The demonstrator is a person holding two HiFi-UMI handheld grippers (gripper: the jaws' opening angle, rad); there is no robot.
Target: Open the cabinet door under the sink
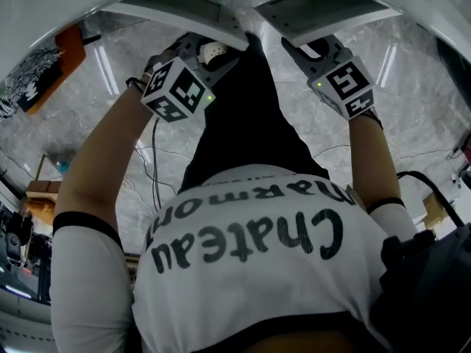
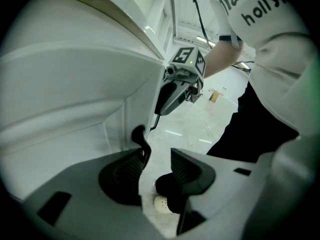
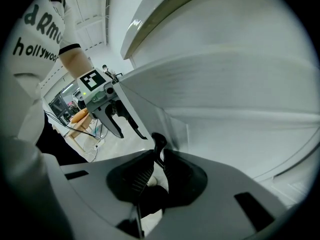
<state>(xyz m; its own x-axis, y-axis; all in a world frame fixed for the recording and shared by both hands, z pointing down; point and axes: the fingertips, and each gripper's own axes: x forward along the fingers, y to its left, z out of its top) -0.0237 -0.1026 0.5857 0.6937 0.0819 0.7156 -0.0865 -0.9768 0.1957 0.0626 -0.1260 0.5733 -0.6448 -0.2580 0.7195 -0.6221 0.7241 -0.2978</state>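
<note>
Two white cabinet doors stand swung out toward me, the left door (image 1: 176,9) and the right door (image 1: 324,9). My right gripper (image 3: 160,156) is shut on the thin black handle (image 3: 159,143) at the right door's (image 3: 225,94) edge; in the head view it (image 1: 309,46) sits just under that door. My left gripper (image 2: 158,154) is open. The left door's (image 2: 75,94) black handle (image 2: 140,136) lies against the inner side of its left finger, with floor showing in the gap. In the head view the left gripper (image 1: 219,51) is at the left door's corner.
The person's white shirt and black trousers (image 1: 243,123) fill the middle, between the two arms. Grey marble floor (image 1: 110,72) lies below, with thin cables (image 1: 152,168) on it at the left. A shoe toe (image 2: 161,204) shows under the left gripper. Boxes (image 1: 44,197) stand far left.
</note>
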